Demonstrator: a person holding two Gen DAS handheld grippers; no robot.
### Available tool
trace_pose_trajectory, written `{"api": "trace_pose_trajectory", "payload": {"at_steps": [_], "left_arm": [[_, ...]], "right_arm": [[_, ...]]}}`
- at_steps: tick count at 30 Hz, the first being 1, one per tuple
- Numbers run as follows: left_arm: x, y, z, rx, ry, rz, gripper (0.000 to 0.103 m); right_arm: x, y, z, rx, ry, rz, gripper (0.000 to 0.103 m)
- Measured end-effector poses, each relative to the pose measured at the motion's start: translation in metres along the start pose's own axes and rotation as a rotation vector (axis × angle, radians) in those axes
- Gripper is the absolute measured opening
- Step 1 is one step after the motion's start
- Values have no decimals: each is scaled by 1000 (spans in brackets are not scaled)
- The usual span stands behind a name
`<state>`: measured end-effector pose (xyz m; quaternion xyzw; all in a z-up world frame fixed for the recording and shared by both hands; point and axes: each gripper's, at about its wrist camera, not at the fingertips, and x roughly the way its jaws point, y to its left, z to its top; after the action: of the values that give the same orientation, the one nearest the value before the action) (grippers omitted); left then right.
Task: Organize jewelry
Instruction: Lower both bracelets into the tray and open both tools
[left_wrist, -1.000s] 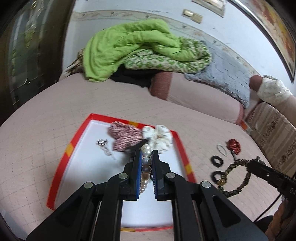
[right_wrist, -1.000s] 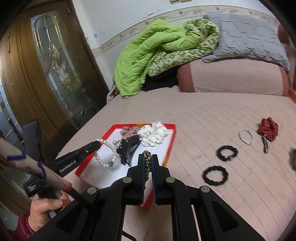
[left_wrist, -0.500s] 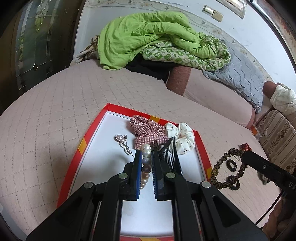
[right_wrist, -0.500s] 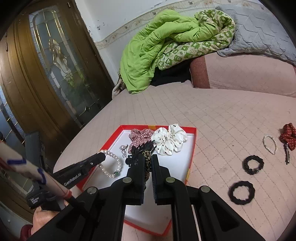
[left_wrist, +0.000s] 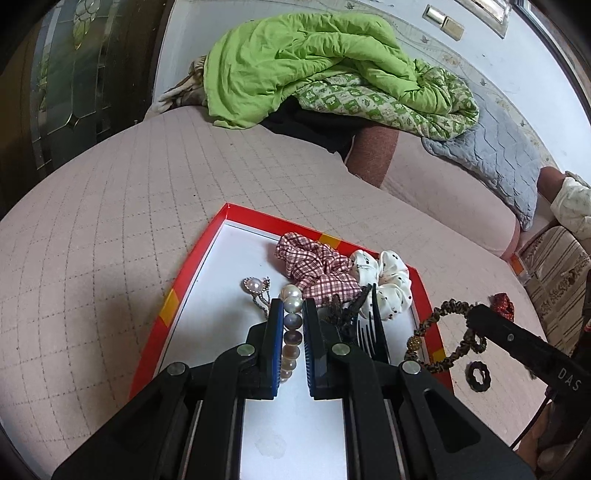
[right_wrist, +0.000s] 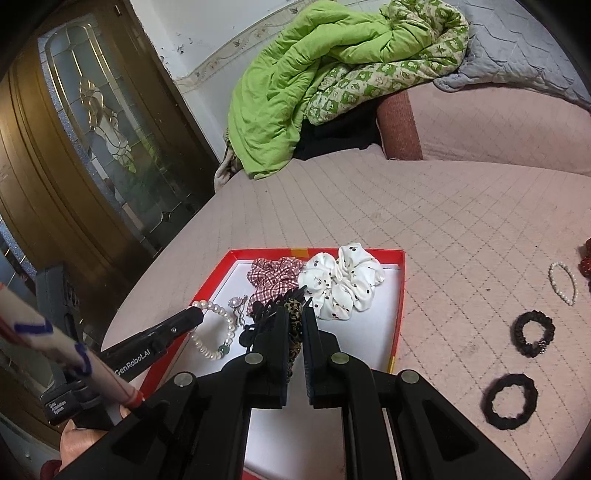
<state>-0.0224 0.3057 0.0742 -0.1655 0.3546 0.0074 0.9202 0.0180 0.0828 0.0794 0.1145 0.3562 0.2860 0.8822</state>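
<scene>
Pink bedspread (right_wrist: 461, 221), scrunchies (right_wrist: 343, 280) crowding tray (right_wrist: 397, 317)

Pearl bracelet (left_wrist: 290, 334) hangs at frame centre over the red-rimmed white tray (left_wrist: 221, 236); leopard-print band (right_wrist: 293, 325) dangles at centre, above the same tray.

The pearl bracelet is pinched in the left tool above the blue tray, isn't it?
Not quite: the tray is red-rimmed, not blue, as the left wrist view shows. The rest holds: the left tool pinches the pearl bracelet above it.
</scene>
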Motion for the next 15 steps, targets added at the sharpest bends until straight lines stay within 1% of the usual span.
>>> {"api": "trace_pose_trajectory", "payload": {"at_steps": [7,15], "left_arm": [[7,7,0,-13,16,21,10],[15,9,-2,-6,42,38,10]], "right_arm": [[20,-7,-1,39,21,6,8],[33,-17,-5,52,52,-29,8]]}}
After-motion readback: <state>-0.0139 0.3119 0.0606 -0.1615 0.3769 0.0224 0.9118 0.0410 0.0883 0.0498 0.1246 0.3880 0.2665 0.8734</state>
